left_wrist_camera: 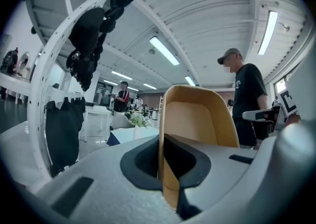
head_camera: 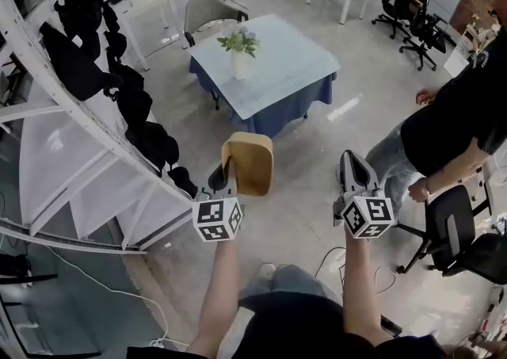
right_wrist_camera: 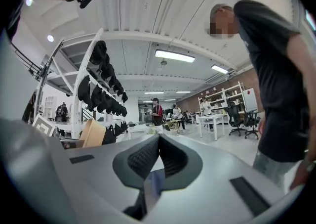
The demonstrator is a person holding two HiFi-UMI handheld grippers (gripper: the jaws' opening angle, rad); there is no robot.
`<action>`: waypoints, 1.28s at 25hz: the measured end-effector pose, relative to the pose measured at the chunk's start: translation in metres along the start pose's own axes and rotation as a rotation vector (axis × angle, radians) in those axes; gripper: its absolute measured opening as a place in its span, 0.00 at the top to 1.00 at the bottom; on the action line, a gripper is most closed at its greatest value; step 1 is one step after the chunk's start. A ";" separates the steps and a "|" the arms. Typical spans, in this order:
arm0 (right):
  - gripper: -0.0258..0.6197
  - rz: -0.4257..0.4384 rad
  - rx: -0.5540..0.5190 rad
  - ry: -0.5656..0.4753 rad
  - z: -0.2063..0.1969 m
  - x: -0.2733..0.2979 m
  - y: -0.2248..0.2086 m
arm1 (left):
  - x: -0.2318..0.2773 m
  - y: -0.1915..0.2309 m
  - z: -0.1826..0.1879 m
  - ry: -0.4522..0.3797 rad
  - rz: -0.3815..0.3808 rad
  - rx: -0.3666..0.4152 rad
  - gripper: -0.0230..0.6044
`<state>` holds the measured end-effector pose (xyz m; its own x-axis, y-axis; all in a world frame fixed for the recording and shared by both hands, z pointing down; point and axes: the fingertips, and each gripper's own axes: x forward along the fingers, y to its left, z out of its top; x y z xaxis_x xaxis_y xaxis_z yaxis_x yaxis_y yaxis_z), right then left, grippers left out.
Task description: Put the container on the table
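Hanging in mid-air over the floor, well short of its goal, the container point(head_camera: 252, 161) is a tan, smooth-walled tub with rounded corners and an open mouth; it looks like thin bent wood or moulded fibre, though which cannot be told. The left gripper point(head_camera: 225, 175) is clamped on one side wall, its dark ribbed pads point(left_wrist_camera: 148, 161) pressed to either face of the thin rim. So the pick-up looks done, while the carry and the set-down are left. The table point(head_camera: 295, 64), at twelve o'clock and well apart from the tub, is square, with a pale top cloth over a dark blue skirt and a white vase of flowers point(head_camera: 240, 63) toward its left side. The right gripper point(head_camera: 354, 169), at three o'clock of the container, has its jaws together on nothing.
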<state>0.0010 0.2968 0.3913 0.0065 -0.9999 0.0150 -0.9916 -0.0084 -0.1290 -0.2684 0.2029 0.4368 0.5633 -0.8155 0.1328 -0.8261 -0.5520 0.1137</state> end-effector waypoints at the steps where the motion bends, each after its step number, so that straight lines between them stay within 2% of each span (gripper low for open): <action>1: 0.96 -0.004 0.000 0.000 -0.001 0.001 0.000 | 0.002 0.001 0.000 -0.001 -0.005 0.000 0.95; 11: 0.96 -0.031 0.009 -0.012 0.000 0.016 -0.015 | 0.031 0.002 0.003 -0.009 -0.030 0.002 0.95; 18: 0.96 -0.021 0.019 -0.025 -0.001 0.055 -0.042 | 0.073 0.006 0.006 -0.013 -0.021 0.017 0.95; 23: 0.96 0.009 0.010 -0.026 -0.001 0.113 -0.073 | 0.124 0.015 0.010 -0.024 0.017 0.012 0.95; 32: 0.96 0.094 0.024 0.011 -0.007 0.267 -0.152 | 0.265 0.015 0.001 0.009 0.089 -0.015 0.95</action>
<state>0.1522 0.0313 0.4219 -0.0883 -0.9960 0.0123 -0.9844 0.0854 -0.1537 -0.1311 -0.0214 0.4729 0.4878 -0.8595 0.1523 -0.8725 -0.4747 0.1154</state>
